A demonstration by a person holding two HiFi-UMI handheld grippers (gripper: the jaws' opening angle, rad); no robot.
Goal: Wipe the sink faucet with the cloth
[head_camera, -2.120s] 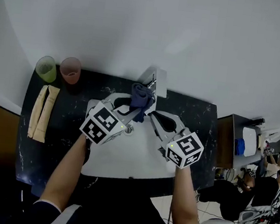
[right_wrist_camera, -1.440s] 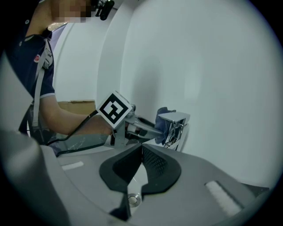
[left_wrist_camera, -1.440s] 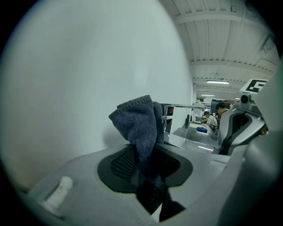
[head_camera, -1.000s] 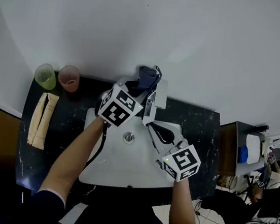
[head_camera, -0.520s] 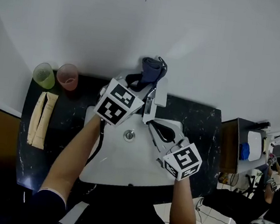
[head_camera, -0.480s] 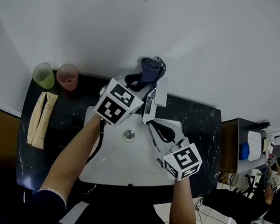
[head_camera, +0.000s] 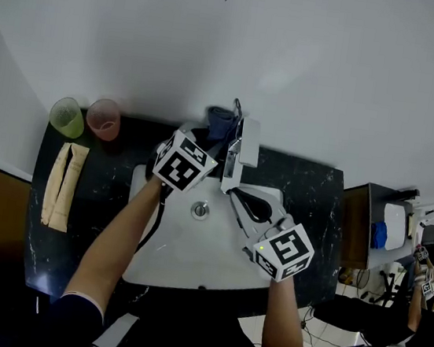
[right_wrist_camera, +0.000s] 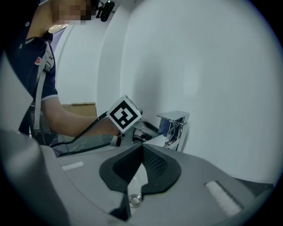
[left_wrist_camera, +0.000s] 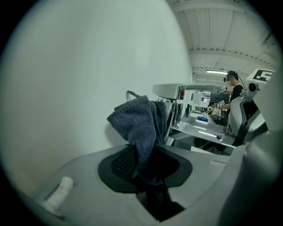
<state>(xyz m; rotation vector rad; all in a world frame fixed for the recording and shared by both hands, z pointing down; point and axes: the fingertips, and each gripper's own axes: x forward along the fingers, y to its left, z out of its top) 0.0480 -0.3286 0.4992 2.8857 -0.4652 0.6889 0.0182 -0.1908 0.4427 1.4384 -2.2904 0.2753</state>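
— While the left tongs [head_camera: 205, 140] are up at the back of the sink [head_camera: 191, 249], what do they have in them?
— They are clamped on the dark blue cloth [left_wrist_camera: 138, 120]. It bunches up out of the pads and hangs over the top of them.
— Where is that cloth against the faucet [head_camera: 238, 154]?
— In the head view it sits at the faucet's left side, up by the flat lever and close to the white wall [head_camera: 296, 52]. The left gripper view shows it right in front of the chrome body, under the lever. It looks to be touching, though I cannot swear to it.
— And the right tongs [right_wrist_camera: 141, 152]?
— Pressed together with nothing in them. They hang low over the white basin, right of the drain [head_camera: 199, 210], pointing towards the faucet's base but apart from it.
— Anything else on the bench [head_camera: 107, 194]?
— At the far left corner of the black top stand a green cup [head_camera: 67, 116] and a pink cup [head_camera: 103, 118], side by side. Just in front of them lies a folded beige towel [head_camera: 62, 184].
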